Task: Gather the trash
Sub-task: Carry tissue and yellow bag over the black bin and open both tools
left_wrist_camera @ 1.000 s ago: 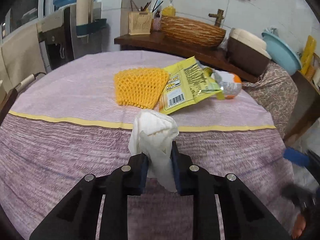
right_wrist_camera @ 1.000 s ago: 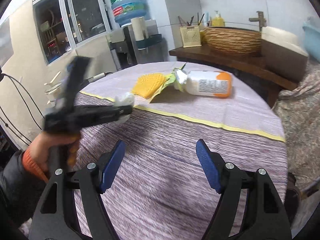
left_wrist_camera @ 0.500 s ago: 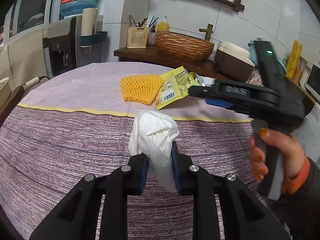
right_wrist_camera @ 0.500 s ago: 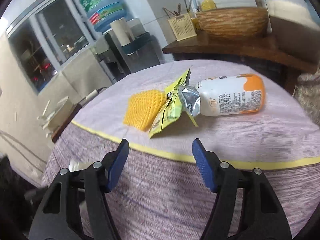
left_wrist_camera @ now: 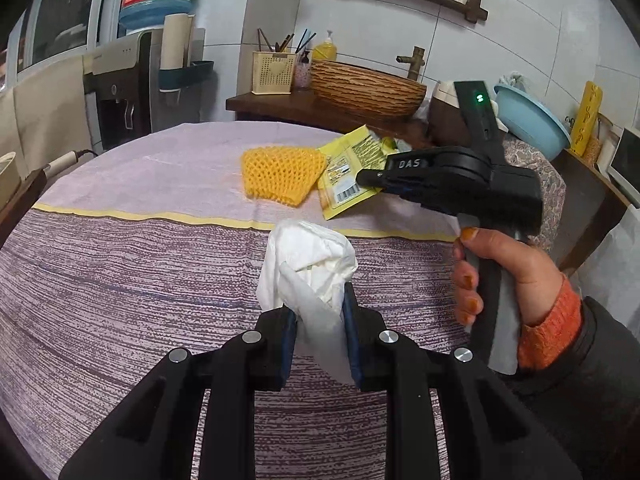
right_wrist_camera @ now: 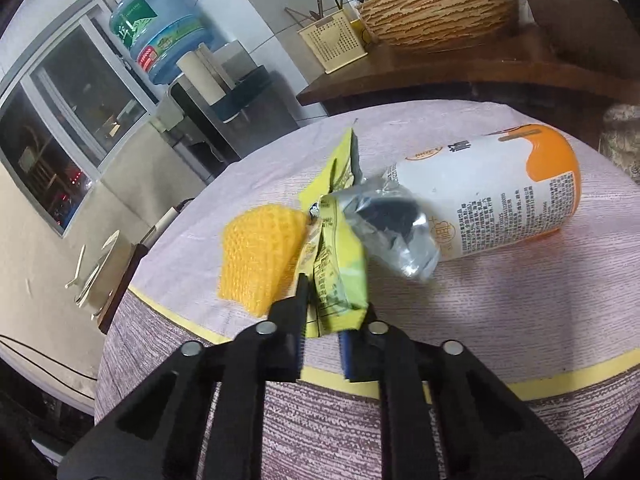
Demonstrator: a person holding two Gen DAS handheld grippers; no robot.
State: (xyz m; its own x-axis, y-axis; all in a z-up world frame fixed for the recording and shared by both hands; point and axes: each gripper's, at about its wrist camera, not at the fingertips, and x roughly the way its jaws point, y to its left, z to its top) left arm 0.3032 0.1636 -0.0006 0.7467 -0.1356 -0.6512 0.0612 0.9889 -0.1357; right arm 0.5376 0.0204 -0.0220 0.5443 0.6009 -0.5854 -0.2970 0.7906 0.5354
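Note:
My left gripper (left_wrist_camera: 318, 316) is shut on a crumpled white tissue (left_wrist_camera: 310, 264) and holds it above the purple tablecloth. My right gripper (right_wrist_camera: 332, 312) is shut on the near edge of a yellow-green snack wrapper (right_wrist_camera: 340, 264) with a silver inside; in the left wrist view the gripper (left_wrist_camera: 360, 178) reaches over the wrapper (left_wrist_camera: 352, 164). A yellow foam fruit net (right_wrist_camera: 260, 256) lies left of the wrapper and also shows in the left wrist view (left_wrist_camera: 280, 172). A white and orange bottle (right_wrist_camera: 500, 196) lies on its side behind the wrapper.
The round table (left_wrist_camera: 120, 264) has a purple cloth with a yellow stripe. Behind it stand a wooden counter with a wicker basket (left_wrist_camera: 366, 88), a utensil holder (left_wrist_camera: 274, 72) and a water dispenser (left_wrist_camera: 132, 80). A blue basin (left_wrist_camera: 532, 120) sits at the right.
My right gripper moved forward to the snack wrapper and closed from wide open onto its near edge. My left gripper kept hold of the tissue and stayed nearly still.

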